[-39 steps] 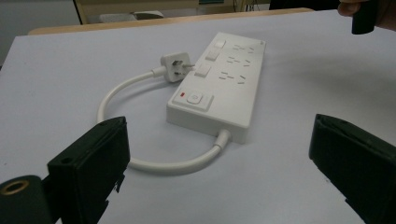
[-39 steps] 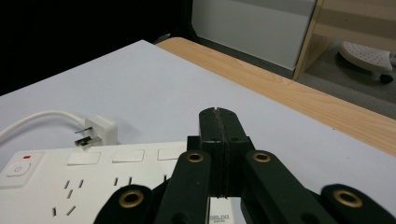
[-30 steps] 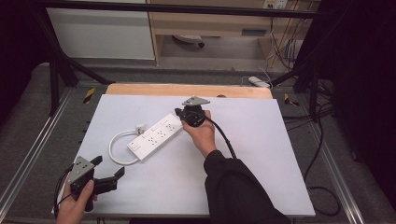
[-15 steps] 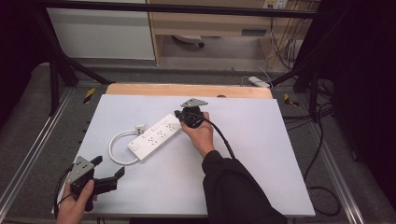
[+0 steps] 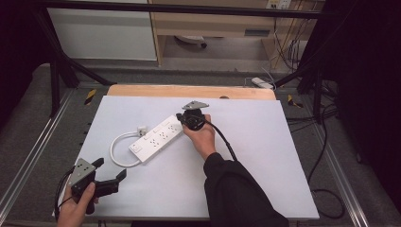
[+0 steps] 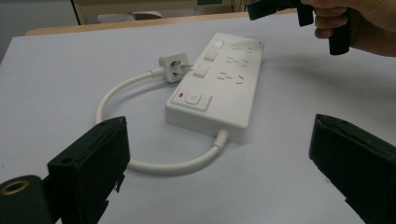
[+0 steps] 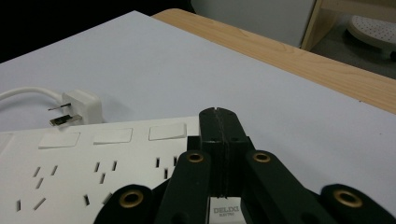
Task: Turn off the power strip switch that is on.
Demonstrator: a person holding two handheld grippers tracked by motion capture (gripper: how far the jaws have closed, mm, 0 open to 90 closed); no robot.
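A white power strip [image 5: 156,138] [image 6: 219,88] [image 7: 93,172] lies slantwise on the white tabletop [image 5: 265,156], its short cord looping back to a white plug [image 5: 141,129] [image 6: 173,60] [image 7: 79,106] that lies beside it. My right gripper [image 5: 181,117] [image 7: 218,114] is shut, jaws pressed together with nothing between them. Its tip is over the strip's far end, by the last rocker switch [image 7: 167,131]; whether it touches I cannot tell. My left gripper [image 5: 109,168] [image 6: 219,135] is held low at the near left corner. It stands wide open and empty, pointing at the strip's cord end.
A wooden strip [image 5: 189,91] runs along the table's far edge, with shelving and cables on the floor beyond. A black cable [image 5: 224,139] trails from the right gripper along the person's sleeve. Bare tabletop lies right of the strip.
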